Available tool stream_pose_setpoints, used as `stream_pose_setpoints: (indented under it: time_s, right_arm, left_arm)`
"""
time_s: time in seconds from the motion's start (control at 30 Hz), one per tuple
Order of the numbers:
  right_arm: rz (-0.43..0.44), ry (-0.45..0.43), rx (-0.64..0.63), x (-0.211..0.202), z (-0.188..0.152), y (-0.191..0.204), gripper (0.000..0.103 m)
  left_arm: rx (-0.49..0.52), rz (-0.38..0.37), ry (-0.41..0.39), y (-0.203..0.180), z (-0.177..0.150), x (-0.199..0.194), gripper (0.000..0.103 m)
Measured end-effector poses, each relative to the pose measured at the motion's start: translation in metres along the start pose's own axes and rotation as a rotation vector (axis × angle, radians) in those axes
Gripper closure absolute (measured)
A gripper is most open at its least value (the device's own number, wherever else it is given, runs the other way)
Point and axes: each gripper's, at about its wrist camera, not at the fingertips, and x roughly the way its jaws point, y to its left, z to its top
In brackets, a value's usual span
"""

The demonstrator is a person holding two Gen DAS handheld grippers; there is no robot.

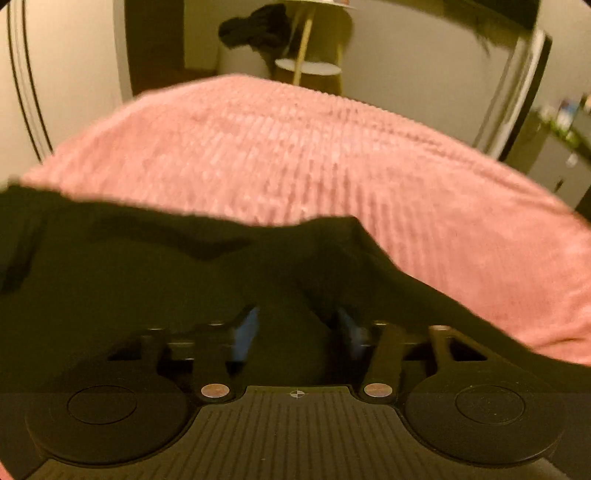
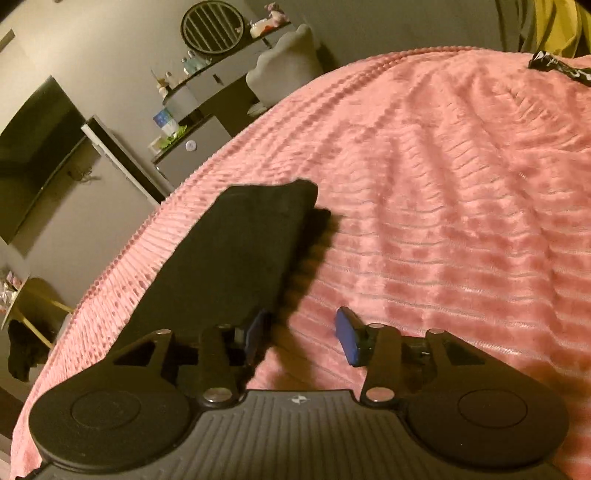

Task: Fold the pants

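Pants (image 1: 155, 280), black and soft, lie on a bed with a pink blanket (image 1: 295, 155). In the left wrist view the dark cloth fills the low part of the picture and covers the front of the left gripper (image 1: 297, 325). Its blue pads (image 1: 246, 332) stand apart, and black cloth sits in the gap between them. The cloth rises in a fold just past the jaws. I cannot tell if the pads press on the cloth, because this view is blurry and the cloth is very dark.

In the right wrist view the right gripper (image 2: 304, 334) hangs over the pink blanket (image 2: 443, 206). Its jaws are spread wide, and pink blanket shows in the gap between them. Nothing is pinched there. A long flat part of the pants (image 2: 236, 251) lies on the blanket near the bed's left edge. Its near end is just beside the left blue pad (image 2: 256, 334); I cannot tell if they touch. A dark shadow lies next to it on the blanket.

Far off at the top right, a small shiny black thing (image 2: 554, 66) lies on the blanket. Past the bed there is a round fan (image 2: 212, 26) on a shelf and a dark TV (image 2: 33, 147) on the wall.
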Motion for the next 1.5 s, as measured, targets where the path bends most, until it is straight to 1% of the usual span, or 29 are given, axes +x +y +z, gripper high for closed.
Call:
stream_pose_setpoints:
  time_s: [0.1,0.2,0.23,0.3,0.37,0.43,0.47,0.5,0.53,0.57,0.6,0.63,0.67,0.73,0.77,0.83,0.87,0.9,0.93,1.0,1.03,1.07,1.2,1.37,1.4,1.47,1.5]
  right_arm:
    - [-0.001,0.000,-0.003,0.002,0.000,0.002,0.058]
    - [-0.001,-0.002,-0.006,0.004,-0.002,0.006,0.056]
    - [-0.001,-0.003,-0.010,0.004,-0.002,0.006,0.056]
    - [-0.001,-0.002,-0.020,0.005,-0.002,0.008,0.053]
    - [-0.001,-0.002,-0.023,0.004,-0.002,0.007,0.053]
    - [0.012,-0.004,-0.004,0.004,-0.002,0.004,0.053]
    - [0.021,-0.006,0.010,0.003,-0.002,0.002,0.053]
    - [0.035,-0.008,0.030,0.002,-0.002,-0.001,0.053]
    - [0.053,-0.012,0.058,0.001,-0.002,-0.007,0.053]
    - [0.078,-0.016,0.097,0.001,-0.001,-0.013,0.053]
    - [0.103,-0.020,0.136,0.000,-0.001,-0.020,0.053]
    - [0.132,-0.022,0.183,-0.001,-0.001,-0.027,0.053]
    - [0.162,-0.021,0.240,-0.001,0.000,-0.034,0.053]
    - [0.222,-0.013,0.318,-0.001,0.003,-0.044,0.054]
    - [0.253,-0.005,0.348,0.001,0.005,-0.047,0.058]
    - [0.304,0.008,0.389,0.005,0.010,-0.049,0.059]
    - [0.304,0.013,0.387,0.008,0.013,-0.048,0.059]
    - [0.295,0.020,0.374,0.012,0.016,-0.047,0.059]
    - [0.284,0.032,0.362,0.017,0.019,-0.045,0.059]
    - [0.277,0.052,0.370,0.028,0.025,-0.046,0.059]
    - [0.271,0.060,0.382,0.035,0.029,-0.046,0.061]
    - [0.268,0.059,0.392,0.039,0.031,-0.047,0.062]
    - [0.269,0.033,0.409,0.051,0.041,-0.048,0.062]
    - [0.308,0.065,0.435,0.072,0.056,-0.052,0.064]
    - [0.311,0.070,0.428,0.073,0.058,-0.052,0.073]
    - [0.318,0.062,0.384,0.071,0.060,-0.050,0.086]
    - [0.323,0.056,0.366,0.068,0.059,-0.050,0.088]
  left_arm:
    - [0.012,0.017,0.033,-0.003,0.006,0.020,0.058]
    - [0.069,0.055,0.011,-0.013,0.013,0.031,0.057]
    - [0.065,0.059,0.007,-0.013,0.016,0.034,0.055]
    - [0.009,0.049,0.000,-0.008,0.021,0.039,0.053]
    - [-0.053,0.053,0.001,-0.006,0.024,0.040,0.053]
    - [-0.063,0.074,-0.002,-0.010,0.023,0.035,0.053]
    - [-0.057,0.075,-0.001,-0.012,0.022,0.030,0.051]
    - [-0.055,0.038,0.008,-0.014,0.019,0.022,0.045]
    - [-0.062,-0.018,0.021,-0.014,0.014,0.012,0.041]
    - [-0.080,-0.109,0.036,-0.014,0.008,0.001,0.034]
    - [-0.091,-0.171,0.040,-0.016,0.000,-0.010,0.026]
    - [-0.097,-0.217,0.038,-0.019,-0.008,-0.021,0.023]
    - [-0.093,-0.255,0.031,-0.023,-0.018,-0.033,0.019]
    - [-0.039,-0.320,0.010,-0.038,-0.039,-0.055,0.017]
    - [-0.012,-0.336,0.008,-0.046,-0.049,-0.062,0.015]
    - [0.040,-0.368,0.032,-0.061,-0.066,-0.066,0.012]
    - [0.057,-0.370,0.048,-0.067,-0.073,-0.064,0.012]
    - [0.075,-0.358,0.082,-0.074,-0.082,-0.058,0.012]
    - [0.090,-0.339,0.095,-0.078,-0.087,-0.054,0.012]
    - [0.161,-0.286,0.071,-0.088,-0.096,-0.050,0.011]
    - [0.182,-0.271,0.063,-0.092,-0.097,-0.051,0.009]
    - [0.186,-0.268,0.055,-0.095,-0.099,-0.051,0.007]
    - [0.148,-0.271,0.033,-0.093,-0.102,-0.047,0.006]
    - [0.124,-0.278,0.010,-0.092,-0.105,-0.056,0.006]
    - [0.108,-0.297,0.003,-0.091,-0.104,-0.057,0.006]
    - [0.075,-0.345,-0.019,-0.089,-0.104,-0.061,0.006]
    - [0.065,-0.363,-0.025,-0.089,-0.104,-0.061,0.006]
